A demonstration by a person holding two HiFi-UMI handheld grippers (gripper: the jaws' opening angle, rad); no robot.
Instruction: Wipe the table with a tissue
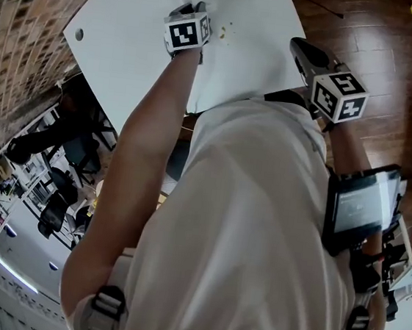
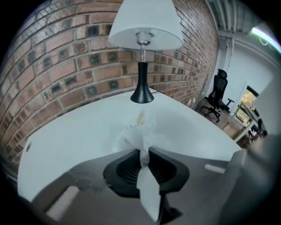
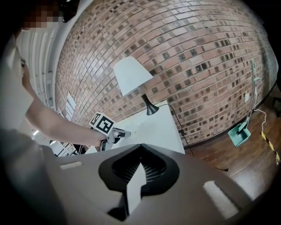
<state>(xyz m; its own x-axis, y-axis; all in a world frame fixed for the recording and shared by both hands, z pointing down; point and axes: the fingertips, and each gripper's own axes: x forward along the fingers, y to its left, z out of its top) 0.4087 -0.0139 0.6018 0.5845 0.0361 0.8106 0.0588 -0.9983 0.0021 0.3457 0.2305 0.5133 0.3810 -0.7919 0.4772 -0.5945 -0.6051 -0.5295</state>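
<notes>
Beneath the brick wall [image 2: 66, 66], the white surface [image 1: 132, 34] fills the top of the head view, and in the left gripper view a white-shaded lamp [image 2: 142, 57] stands at its far edge. Your left gripper [image 2: 144, 153] reaches over it at upper centre, jaws narrow and clamped on a crumpled white tissue [image 2: 136, 138] bunched low over the surface. Your right gripper [image 3: 140, 148] hangs by the surface's right edge, jaws together, empty. Yellowish specks [image 1: 225, 29] dot the surface just right of the left gripper.

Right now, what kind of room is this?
Probably an office or studio: there's a brick wall, a white table with a lamp on it, and an office chair further back.
</notes>
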